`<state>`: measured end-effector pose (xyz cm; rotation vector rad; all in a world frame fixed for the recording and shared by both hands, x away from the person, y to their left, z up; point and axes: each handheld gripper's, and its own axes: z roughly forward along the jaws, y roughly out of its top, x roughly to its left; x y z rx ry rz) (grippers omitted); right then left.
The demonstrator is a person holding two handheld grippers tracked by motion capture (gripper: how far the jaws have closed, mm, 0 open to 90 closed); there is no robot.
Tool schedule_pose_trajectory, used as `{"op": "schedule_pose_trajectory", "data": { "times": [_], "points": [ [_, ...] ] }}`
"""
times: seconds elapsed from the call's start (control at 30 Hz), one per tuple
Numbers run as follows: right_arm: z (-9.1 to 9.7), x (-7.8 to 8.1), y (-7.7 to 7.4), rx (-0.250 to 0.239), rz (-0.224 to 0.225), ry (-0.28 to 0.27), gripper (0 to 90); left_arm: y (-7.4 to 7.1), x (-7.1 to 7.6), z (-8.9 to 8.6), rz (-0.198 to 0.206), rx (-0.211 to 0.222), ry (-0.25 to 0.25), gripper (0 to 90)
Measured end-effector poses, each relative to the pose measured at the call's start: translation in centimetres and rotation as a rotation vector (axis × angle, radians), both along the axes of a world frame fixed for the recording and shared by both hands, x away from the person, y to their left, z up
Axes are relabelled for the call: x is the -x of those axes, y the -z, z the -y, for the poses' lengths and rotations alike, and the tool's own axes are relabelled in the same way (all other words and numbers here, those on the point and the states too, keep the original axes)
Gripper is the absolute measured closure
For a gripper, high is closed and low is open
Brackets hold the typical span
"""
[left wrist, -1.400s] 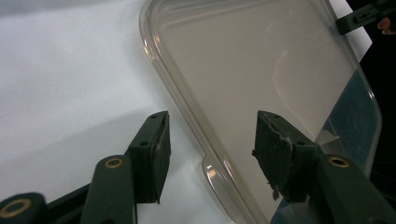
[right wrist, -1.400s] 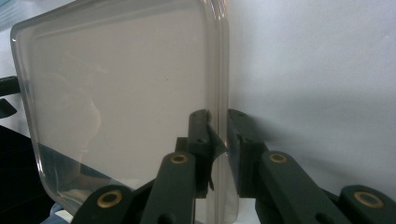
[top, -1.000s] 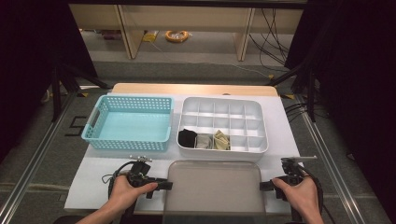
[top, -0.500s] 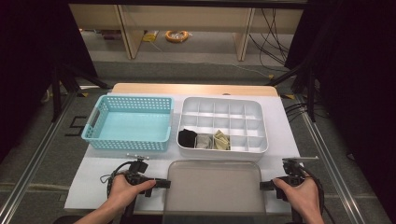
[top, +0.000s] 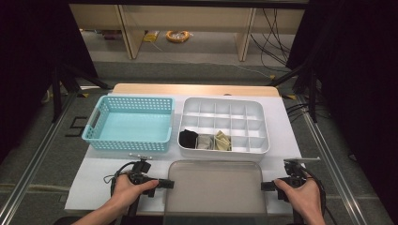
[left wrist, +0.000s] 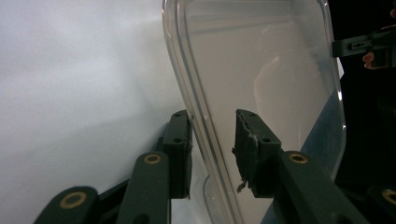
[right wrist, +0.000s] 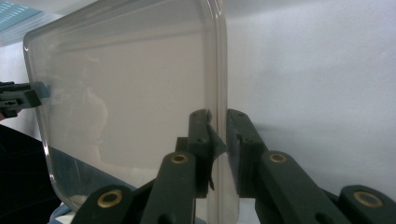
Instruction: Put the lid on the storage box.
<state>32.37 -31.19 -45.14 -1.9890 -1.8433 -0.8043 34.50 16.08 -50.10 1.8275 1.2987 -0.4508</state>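
Observation:
A clear plastic lid (top: 216, 187) lies flat at the table's near edge, between my two grippers. My left gripper (top: 169, 183) points right at the lid's left edge. In the left gripper view the lid (left wrist: 261, 70) has its rim between the jaws of that gripper (left wrist: 212, 121). The jaws have just been closing; one pad sits at the rim, the other pad (left wrist: 245, 135) still stands off it. My right gripper (top: 264, 186) points left. In the right gripper view its jaws (right wrist: 217, 119) are shut on the rim of the lid (right wrist: 126, 84).
A teal basket (top: 126, 140) stands empty at the back left. Beside it is a white divided organizer (top: 225, 101), holding a black item (top: 188, 137), a grey one (top: 205, 141) and an olive one (top: 223, 140) in its front cells. A white mat (top: 94, 178) covers the table.
The left hand has tightened slightly on its gripper at the lid's left edge. The lid, the right gripper and the containers have stayed put.

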Motion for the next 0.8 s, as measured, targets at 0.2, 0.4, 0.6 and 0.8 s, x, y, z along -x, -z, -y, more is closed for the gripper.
{"op": "schedule_pose_trajectory", "data": {
  "times": [0.2,0.4,0.6,0.8],
  "points": [
    [0.0,0.2,0.1,0.009,0.028,0.003,81.0,-0.5,0.2,0.0,-0.008,0.026,-0.047,70.3],
    [-0.1,0.7,-0.5,0.033,0.119,-0.009,80.8,-1.4,0.1,-0.5,0.047,0.035,-0.054,73.0],
    [-0.6,1.3,-1.7,-0.007,0.155,0.025,80.3,-2.6,-0.2,-0.9,0.09,0.081,-0.051,74.9],
    [-0.2,1.1,-2.3,0.043,0.229,0.006,80.0,-4.2,-0.4,-0.7,0.111,0.077,-0.058,75.9]
  ]
}}
